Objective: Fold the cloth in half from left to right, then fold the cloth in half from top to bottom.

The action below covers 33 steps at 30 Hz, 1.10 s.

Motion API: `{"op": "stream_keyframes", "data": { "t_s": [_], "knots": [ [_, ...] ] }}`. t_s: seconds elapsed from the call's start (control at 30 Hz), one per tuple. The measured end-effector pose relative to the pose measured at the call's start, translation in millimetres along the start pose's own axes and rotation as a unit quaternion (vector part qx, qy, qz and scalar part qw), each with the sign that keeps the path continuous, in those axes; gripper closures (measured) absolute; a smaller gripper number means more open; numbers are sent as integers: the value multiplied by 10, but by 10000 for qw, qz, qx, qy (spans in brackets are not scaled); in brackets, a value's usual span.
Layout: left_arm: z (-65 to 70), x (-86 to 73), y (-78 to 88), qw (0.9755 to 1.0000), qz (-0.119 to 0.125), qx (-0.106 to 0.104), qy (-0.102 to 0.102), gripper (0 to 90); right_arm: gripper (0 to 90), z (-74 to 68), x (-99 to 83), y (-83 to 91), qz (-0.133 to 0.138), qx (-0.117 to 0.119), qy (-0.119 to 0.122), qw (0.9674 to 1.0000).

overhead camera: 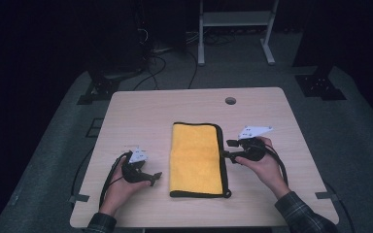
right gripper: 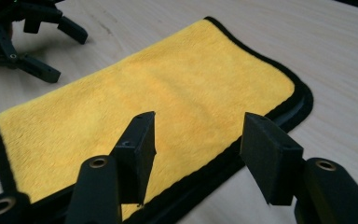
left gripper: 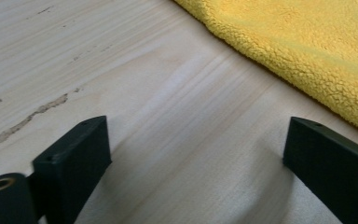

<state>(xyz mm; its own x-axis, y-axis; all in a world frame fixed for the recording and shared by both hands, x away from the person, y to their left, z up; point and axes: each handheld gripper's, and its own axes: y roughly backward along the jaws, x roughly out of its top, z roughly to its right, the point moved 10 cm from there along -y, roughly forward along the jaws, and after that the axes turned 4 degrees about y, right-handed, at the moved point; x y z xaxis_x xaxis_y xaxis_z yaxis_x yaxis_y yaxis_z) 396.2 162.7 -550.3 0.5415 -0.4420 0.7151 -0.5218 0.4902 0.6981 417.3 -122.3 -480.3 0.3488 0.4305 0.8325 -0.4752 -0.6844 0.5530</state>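
Right gripper (right gripper: 193, 154) jaws apart, empty, above towel (overhead camera: 196, 158) black right hem. Left gripper (left gripper: 196, 154) jaws wide, empty, on bare table (overhead camera: 141, 109) just left of towel. Towel lies folded flat, mid-table. Step: likely release after fold. Next: regrip hem for another fold, or withdraw.

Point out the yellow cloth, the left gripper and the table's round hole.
cloth (overhead camera: 196, 158), high view, middle of the yellow face
left gripper (overhead camera: 152, 179), high view, between its fingertips
hole (overhead camera: 230, 101), high view, centre of the hole
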Motion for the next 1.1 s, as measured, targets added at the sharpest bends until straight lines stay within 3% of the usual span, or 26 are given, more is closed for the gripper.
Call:
{"op": "stream_keyframes", "data": {
  "t_s": [0.17, 0.37, 0.5, 0.9, 1.1],
  "knots": [
    [-12, 56, 6, 9999, 34, -155, 68, 218, 435, 99, 45, -74, -54, -58, 18, 10000],
    [-76, 275, 0, 9994, 276, -182, 107, 255, 426, 222, 85, -175, -103, -79, 22, 9999],
    [-150, 404, -25, 9995, 268, -154, 64, 290, 426, 313, 139, -269, -111, -115, 39, 9999],
    [-351, 969, -243, 9993, 357, -131, -41, 346, 429, 634, 328, -527, -151, -299, -11, 9994],
    [-465, 1178, -443, 9992, 399, -51, -15, 360, 437, 816, 353, -678, -174, -377, -197, 9989]
  ]
}}
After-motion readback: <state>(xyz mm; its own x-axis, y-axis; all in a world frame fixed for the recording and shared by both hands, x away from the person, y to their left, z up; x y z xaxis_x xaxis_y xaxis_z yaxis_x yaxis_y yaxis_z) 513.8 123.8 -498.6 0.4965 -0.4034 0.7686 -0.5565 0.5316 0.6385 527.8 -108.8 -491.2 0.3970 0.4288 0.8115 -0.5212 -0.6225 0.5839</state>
